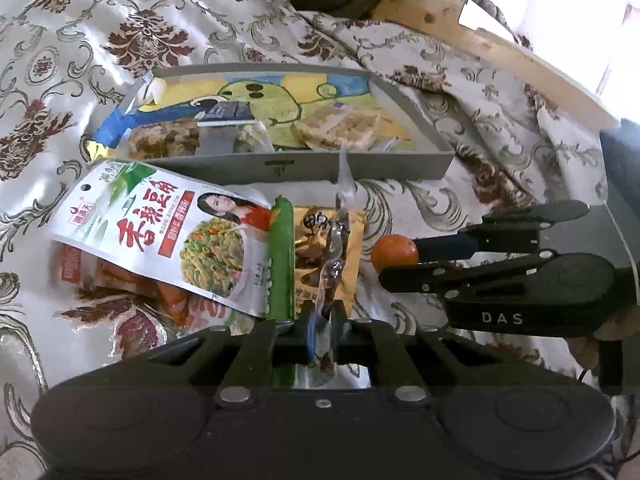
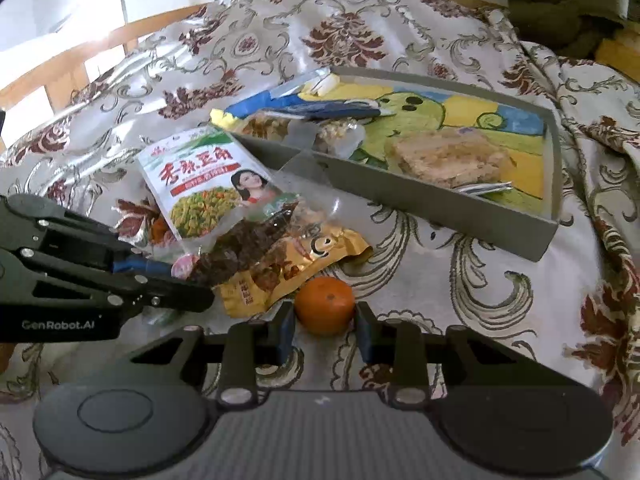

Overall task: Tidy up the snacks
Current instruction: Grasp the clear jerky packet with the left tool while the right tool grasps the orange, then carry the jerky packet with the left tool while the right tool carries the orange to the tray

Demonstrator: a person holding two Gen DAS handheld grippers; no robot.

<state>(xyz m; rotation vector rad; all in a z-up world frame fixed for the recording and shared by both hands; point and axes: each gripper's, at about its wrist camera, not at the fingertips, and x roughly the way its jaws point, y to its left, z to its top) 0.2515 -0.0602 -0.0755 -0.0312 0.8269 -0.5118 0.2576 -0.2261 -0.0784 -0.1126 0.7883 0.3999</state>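
My left gripper (image 1: 323, 314) is shut on a clear packet of dark dried snack (image 1: 334, 248), seen edge-on; the same packet (image 2: 248, 244) shows in the right wrist view, held by the left gripper (image 2: 192, 276). My right gripper (image 2: 325, 316) is closed around a small orange (image 2: 325, 305) on the cloth; the orange (image 1: 394, 254) also shows between the right gripper's fingers (image 1: 444, 244). A white-green snack bag (image 1: 176, 236) lies over a red packet (image 1: 120, 280), beside a gold packet (image 1: 308, 248). The grey tray (image 1: 304, 166) behind holds wrapped snack bars (image 1: 340, 128).
A floral cloth (image 2: 480, 300) covers the surface. The tray (image 2: 440, 204) has a cartoon-printed bottom, a nut bar (image 2: 448, 160) and a blue-wrapped packet (image 2: 320, 108). A wooden frame (image 1: 500, 52) runs along the back right. A green cushion (image 2: 560, 4) lies at the far right.
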